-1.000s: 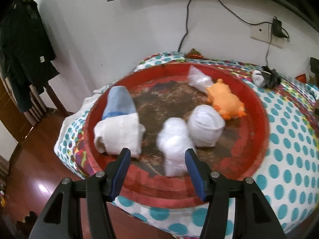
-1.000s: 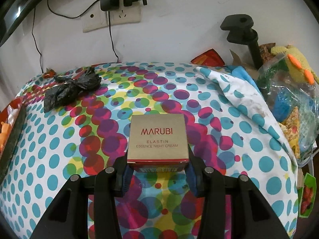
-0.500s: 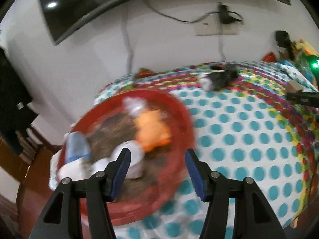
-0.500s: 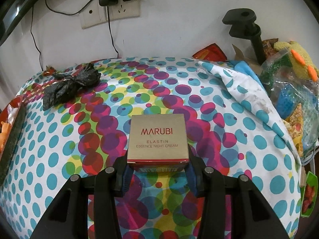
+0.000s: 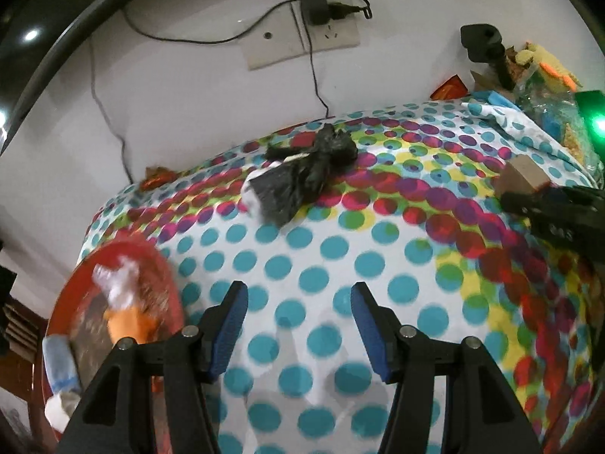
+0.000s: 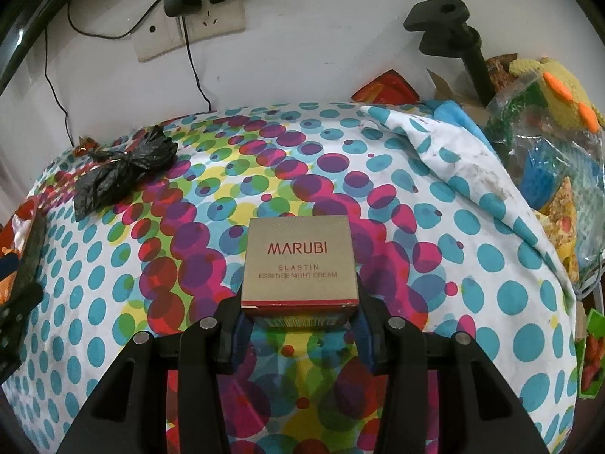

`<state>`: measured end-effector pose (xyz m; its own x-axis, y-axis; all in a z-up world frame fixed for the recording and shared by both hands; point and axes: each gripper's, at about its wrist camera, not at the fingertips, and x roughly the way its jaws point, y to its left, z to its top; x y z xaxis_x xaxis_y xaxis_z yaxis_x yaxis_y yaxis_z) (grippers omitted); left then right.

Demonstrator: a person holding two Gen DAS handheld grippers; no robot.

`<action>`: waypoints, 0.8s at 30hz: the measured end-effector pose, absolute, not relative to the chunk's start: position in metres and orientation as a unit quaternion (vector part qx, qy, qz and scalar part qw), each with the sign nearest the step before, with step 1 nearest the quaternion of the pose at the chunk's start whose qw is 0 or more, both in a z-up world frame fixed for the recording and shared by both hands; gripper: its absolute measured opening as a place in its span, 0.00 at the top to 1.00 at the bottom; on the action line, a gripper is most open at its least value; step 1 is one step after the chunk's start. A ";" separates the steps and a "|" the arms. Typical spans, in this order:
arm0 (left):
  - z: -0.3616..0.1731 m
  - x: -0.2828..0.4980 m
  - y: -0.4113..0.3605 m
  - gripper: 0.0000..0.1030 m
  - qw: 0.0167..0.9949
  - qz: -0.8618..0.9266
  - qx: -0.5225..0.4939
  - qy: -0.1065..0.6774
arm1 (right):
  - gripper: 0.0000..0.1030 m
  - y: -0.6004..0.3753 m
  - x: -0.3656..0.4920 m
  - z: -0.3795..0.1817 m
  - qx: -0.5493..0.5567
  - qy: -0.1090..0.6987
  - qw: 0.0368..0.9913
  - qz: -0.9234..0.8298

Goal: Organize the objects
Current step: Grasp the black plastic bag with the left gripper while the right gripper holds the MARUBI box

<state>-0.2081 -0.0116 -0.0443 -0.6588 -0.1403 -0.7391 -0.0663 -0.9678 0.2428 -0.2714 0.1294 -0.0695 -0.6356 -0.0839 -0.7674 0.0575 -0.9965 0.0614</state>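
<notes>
The round red tray at the surface's left edge is smeared by blur and cut off by the frame; its white and orange contents can't be identified. The gold Marubi cream box hides its lower half between the right gripper fingers.

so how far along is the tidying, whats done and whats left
Looks done: the red tray already holds an orange toy and white bundles. In hand: the right gripper is shut on the Marubi cream box, held above the spotted cloth. The left gripper is open and empty. Left, probably: the black bag lying loose on the cloth.
</notes>
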 end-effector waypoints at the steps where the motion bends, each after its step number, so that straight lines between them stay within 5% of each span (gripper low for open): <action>1: -0.045 -0.214 -0.010 0.44 0.019 -0.901 0.413 -0.128 | 0.58 0.130 -0.271 -0.069 0.425 -0.018 0.040 -0.904; 16: -0.047 -0.280 -0.002 0.44 -0.015 -0.894 0.427 -0.137 | 0.58 0.129 -0.270 -0.069 0.425 -0.027 0.045 -0.904; 24: -0.039 -0.294 -0.024 0.44 -0.056 -0.884 0.459 -0.073 | 0.58 0.127 -0.270 -0.069 0.425 -0.027 0.048 -0.904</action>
<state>-0.2939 -0.0238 -0.0391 -0.5722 0.0326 -0.8195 -0.1659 -0.9832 0.0768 -0.2702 0.1268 -0.0688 -0.6345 -0.1107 -0.7650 0.0641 -0.9938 0.0907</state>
